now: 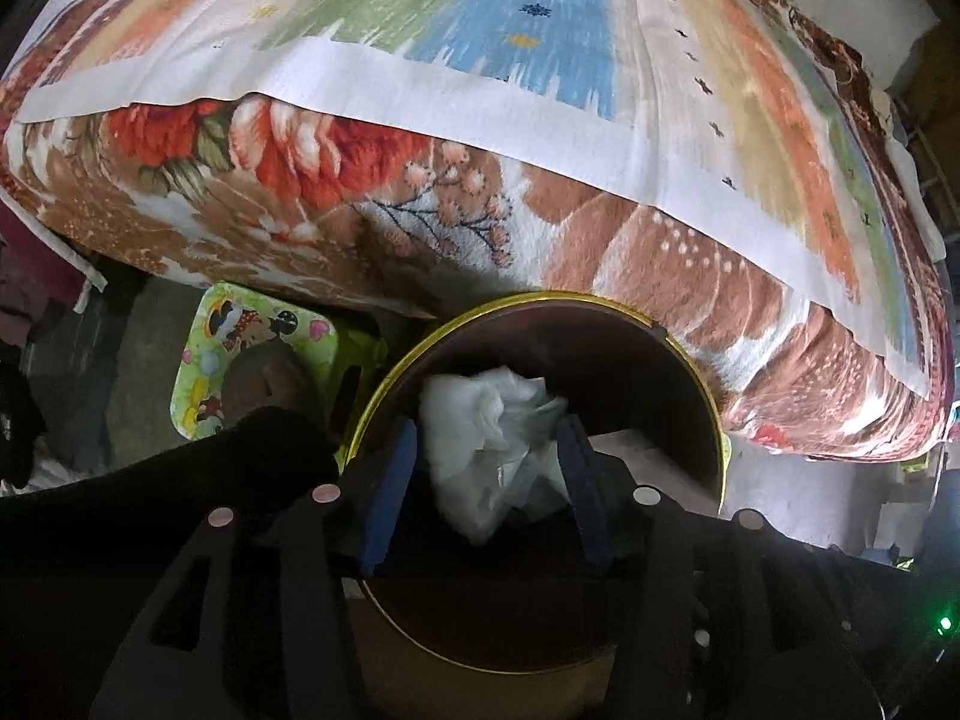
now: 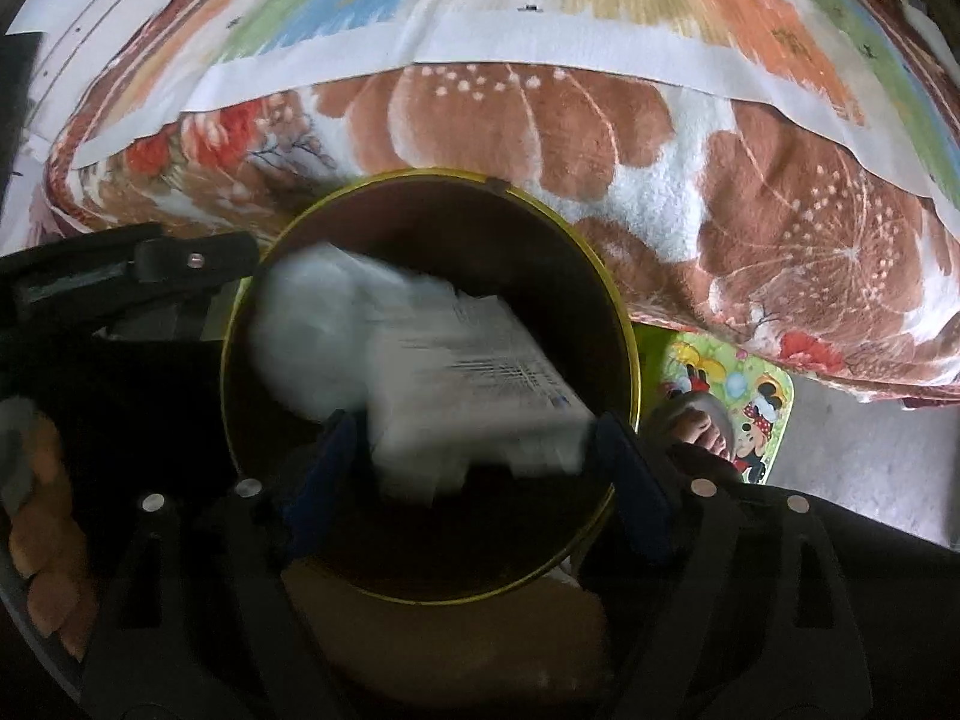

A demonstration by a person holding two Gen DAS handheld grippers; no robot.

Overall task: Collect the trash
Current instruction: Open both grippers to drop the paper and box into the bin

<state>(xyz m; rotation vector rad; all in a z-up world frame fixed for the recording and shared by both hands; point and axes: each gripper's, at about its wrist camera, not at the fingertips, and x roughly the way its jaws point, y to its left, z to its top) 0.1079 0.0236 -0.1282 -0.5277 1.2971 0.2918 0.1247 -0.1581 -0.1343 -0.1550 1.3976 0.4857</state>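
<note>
A round dark bin with a yellow rim (image 1: 690,354) stands on the floor against the bed; it also shows in the right wrist view (image 2: 624,312). My left gripper (image 1: 489,441) is over the bin, jaws apart, with a crumpled white plastic bag (image 1: 492,438) between the blue pads; contact is unclear. My right gripper (image 2: 474,438) is over the same bin, jaws wide. A blurred white printed paper packet (image 2: 480,390) lies between its pads, beside a white crumpled wad (image 2: 306,324) inside the bin.
A bed with a floral brown blanket (image 1: 420,210) and a striped pastel sheet (image 1: 540,30) fills the far side. A green cartoon-printed stool (image 1: 240,348) stands by the bin, seen also in the right wrist view (image 2: 738,396). Grey floor (image 2: 858,468) lies to the right.
</note>
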